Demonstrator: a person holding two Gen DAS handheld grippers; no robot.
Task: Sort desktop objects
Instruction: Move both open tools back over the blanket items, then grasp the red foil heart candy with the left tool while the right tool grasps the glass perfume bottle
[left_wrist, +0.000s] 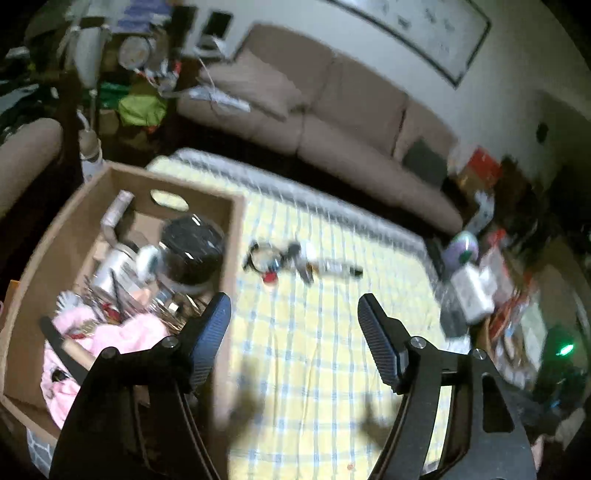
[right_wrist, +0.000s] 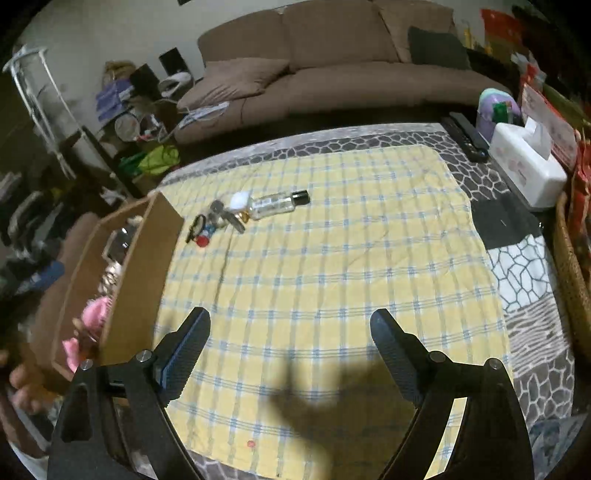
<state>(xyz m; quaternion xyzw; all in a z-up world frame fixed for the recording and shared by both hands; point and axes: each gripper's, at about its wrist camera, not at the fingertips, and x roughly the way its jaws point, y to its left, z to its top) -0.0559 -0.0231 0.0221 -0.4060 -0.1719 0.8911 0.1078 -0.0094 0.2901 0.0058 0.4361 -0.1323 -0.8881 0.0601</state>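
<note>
**Desktop objects: snag and roll hazards ahead of both tongs**

Cardboard box (left_wrist: 122, 229), left of the left gripper (left_wrist: 293, 317), is already crowded; its near wall can catch a finger. Both sets of tongs are spread and empty. Ahead of the right gripper (right_wrist: 290, 334), well apart from it, lies the tangled pile (right_wrist: 218, 221) touching the clear bottle (right_wrist: 275, 204). A pinch on the bottle's round side may let it roll across the checked cloth (right_wrist: 332, 258).

A clear bottle (right_wrist: 277, 204) with a black cap lies on its side among small clutter (right_wrist: 216, 221) beside a full cardboard box (left_wrist: 122, 266).
</note>
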